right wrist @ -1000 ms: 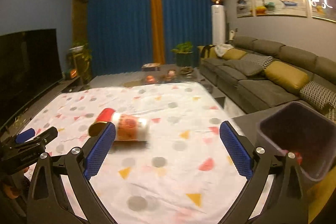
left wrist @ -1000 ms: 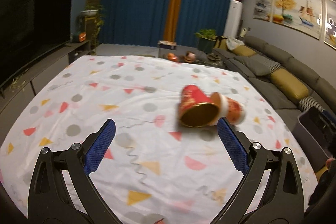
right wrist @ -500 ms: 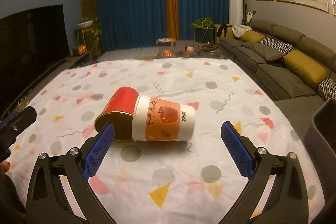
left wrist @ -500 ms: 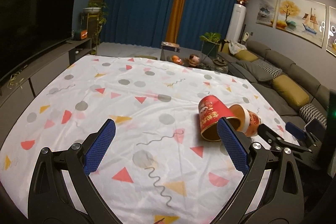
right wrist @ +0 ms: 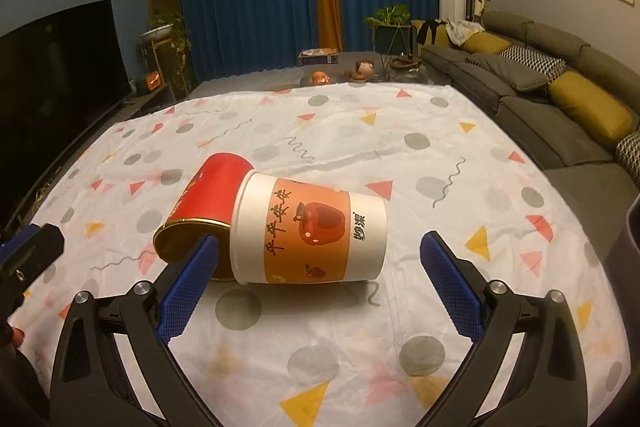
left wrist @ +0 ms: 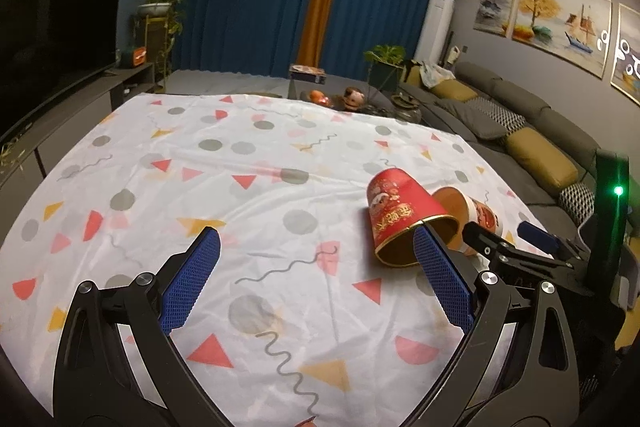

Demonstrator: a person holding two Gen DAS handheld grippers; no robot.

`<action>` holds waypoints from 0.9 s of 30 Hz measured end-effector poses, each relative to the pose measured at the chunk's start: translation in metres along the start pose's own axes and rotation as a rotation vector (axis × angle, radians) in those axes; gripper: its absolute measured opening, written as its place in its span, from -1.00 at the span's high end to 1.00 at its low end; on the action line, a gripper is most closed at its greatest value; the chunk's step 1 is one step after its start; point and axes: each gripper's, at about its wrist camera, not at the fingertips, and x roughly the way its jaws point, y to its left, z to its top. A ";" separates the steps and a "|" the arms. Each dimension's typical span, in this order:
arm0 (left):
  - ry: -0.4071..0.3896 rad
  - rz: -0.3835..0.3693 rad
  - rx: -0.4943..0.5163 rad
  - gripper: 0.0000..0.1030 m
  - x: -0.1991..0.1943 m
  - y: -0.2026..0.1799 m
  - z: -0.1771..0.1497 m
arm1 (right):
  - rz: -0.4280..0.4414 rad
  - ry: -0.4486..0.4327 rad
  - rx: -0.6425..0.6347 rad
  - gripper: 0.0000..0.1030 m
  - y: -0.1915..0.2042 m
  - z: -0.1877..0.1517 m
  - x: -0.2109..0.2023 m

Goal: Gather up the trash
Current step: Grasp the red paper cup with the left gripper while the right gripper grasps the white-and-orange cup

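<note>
Two paper cups lie on their sides, touching, on a patterned white tablecloth (right wrist: 440, 155). A white cup with an orange band (right wrist: 310, 235) lies just ahead of my right gripper (right wrist: 318, 259), between its open blue fingers and untouched. A red cup with a gold rim (right wrist: 208, 205) lies to its left, its mouth toward the cameras. In the left wrist view the red cup (left wrist: 400, 213) sits at the right finger of my open, empty left gripper (left wrist: 318, 253), with the white cup (left wrist: 476, 215) behind it and the right gripper (left wrist: 504, 241) reaching in.
A dark bin rim (right wrist: 632, 227) shows at the table's right edge. A grey sofa (right wrist: 560, 87) with yellow cushions runs along the right. A TV (right wrist: 60, 67) on a low cabinet stands on the left. A coffee table (right wrist: 360, 71) with small items sits beyond the table.
The right gripper has moved down and closer to the cups, so the white cup now lies between its fingers. The left gripper has shifted left and back; the cups have not moved.
</note>
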 end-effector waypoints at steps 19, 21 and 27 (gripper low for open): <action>0.143 0.014 0.159 -0.85 0.050 -0.039 -0.004 | 0.010 -0.015 0.015 -0.53 -0.024 -0.004 -0.016; 0.161 0.011 0.164 -0.78 0.057 -0.041 -0.002 | 0.011 -0.027 0.020 -0.53 -0.027 -0.006 -0.023; 0.228 -0.001 0.171 -0.17 0.079 -0.048 0.000 | 0.020 -0.060 0.023 -0.53 -0.033 -0.006 -0.042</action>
